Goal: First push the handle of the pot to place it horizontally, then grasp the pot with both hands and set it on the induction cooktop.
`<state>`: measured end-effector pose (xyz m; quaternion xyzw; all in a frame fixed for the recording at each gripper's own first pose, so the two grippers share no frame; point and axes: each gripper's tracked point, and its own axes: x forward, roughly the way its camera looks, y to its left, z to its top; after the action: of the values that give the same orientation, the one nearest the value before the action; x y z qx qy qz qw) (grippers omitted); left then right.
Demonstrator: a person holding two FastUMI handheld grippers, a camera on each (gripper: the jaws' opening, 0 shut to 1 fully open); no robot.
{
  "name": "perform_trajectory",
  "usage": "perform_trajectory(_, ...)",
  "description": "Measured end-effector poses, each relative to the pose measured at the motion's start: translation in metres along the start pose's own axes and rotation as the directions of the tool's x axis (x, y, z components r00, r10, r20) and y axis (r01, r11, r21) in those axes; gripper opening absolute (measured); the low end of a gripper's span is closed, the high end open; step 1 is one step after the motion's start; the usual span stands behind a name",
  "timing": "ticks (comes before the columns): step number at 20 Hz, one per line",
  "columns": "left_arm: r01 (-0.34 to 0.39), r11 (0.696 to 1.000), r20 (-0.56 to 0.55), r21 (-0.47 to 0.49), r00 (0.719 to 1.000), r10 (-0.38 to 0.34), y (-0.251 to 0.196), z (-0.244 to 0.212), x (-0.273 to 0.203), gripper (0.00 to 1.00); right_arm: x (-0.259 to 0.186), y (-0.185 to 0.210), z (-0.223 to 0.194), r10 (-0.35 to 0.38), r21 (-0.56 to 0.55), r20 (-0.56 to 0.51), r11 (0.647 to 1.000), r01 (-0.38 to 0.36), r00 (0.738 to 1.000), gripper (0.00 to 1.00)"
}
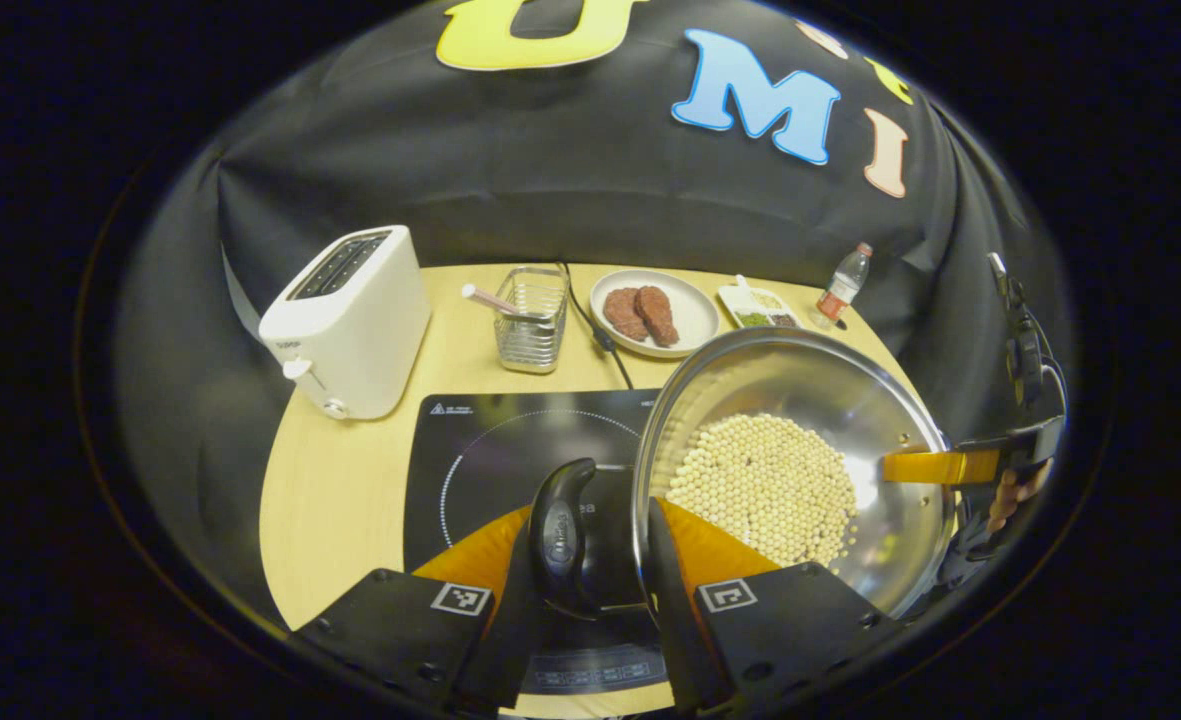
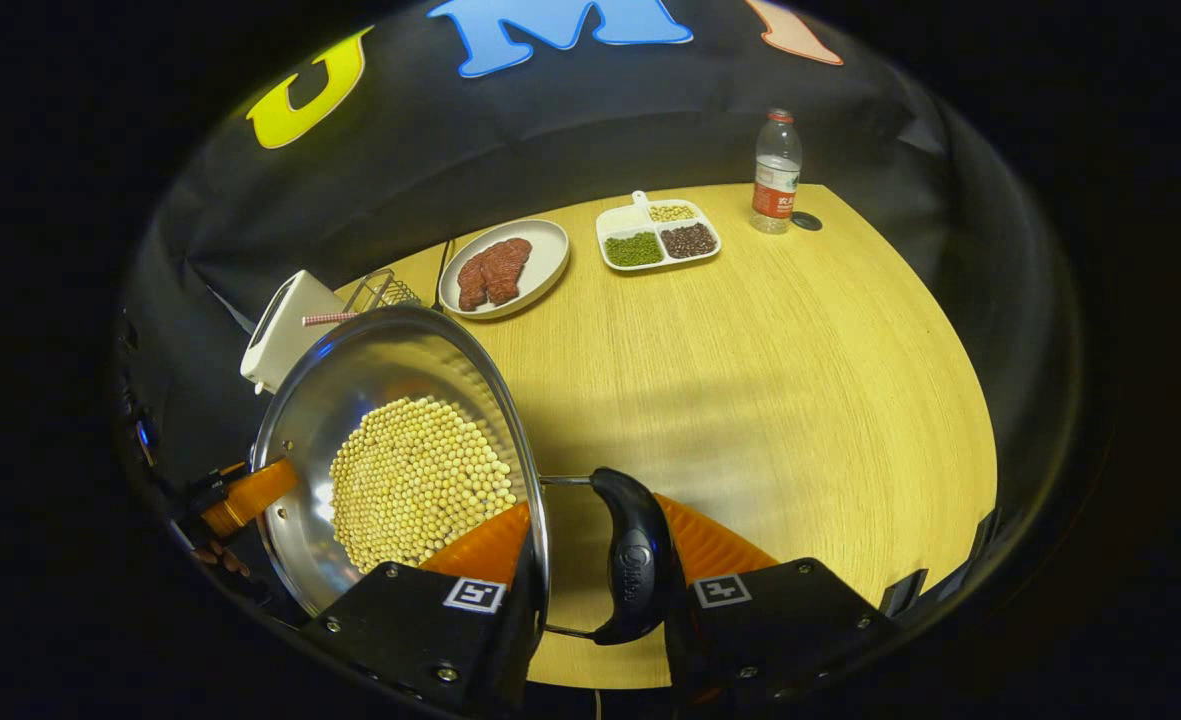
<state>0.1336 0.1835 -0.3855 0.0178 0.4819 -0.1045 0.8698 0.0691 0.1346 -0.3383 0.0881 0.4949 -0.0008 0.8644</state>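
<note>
left tongs point(image 1: 590, 560): closed, level | right tongs point(image 2: 590, 575): seemingly closed, level

We see the pot point(image 1: 855, 400) as polished, mirror-bright metal with a glossy black plastic handle point(image 1: 562, 535). Beside it, the induction cooktop point(image 1: 495, 450) looks smooth glassy black, on a matt wood-grain table point(image 2: 750, 360). Behind the cooktop, the toaster point(image 1: 350, 320) looks satin white plastic.

a: could anything be read?

b: hardly. the pot handle point(image 1: 562, 540) carried an embossed logo, too blurred to spell. the induction cooktop point(image 1: 510, 450) had a small warning triangle with tiny unreadable print.

a: and the bottle point(image 2: 776, 172)?

b: a red label, illegible. each gripper body bore a square black-and-white marker point(image 1: 461, 598).
</note>
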Motion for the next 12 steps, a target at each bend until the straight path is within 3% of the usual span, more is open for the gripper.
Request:
perform_trajectory(3,-0.013,1.0,-0.006,-0.002,1.0,0.013,0.019,0.0,-0.003,0.61,0.006,0.016,-0.003,0.01,-0.005,-0.013,1.0,-0.01,1.0,0.54)
perform_trajectory(12,-0.043,0.999,-0.022,-0.008,0.999,0.043,0.077,0.004,-0.002,0.58,0.029,0.065,-0.004,0.037,-0.012,-0.036,0.999,-0.038,0.999,0.54)
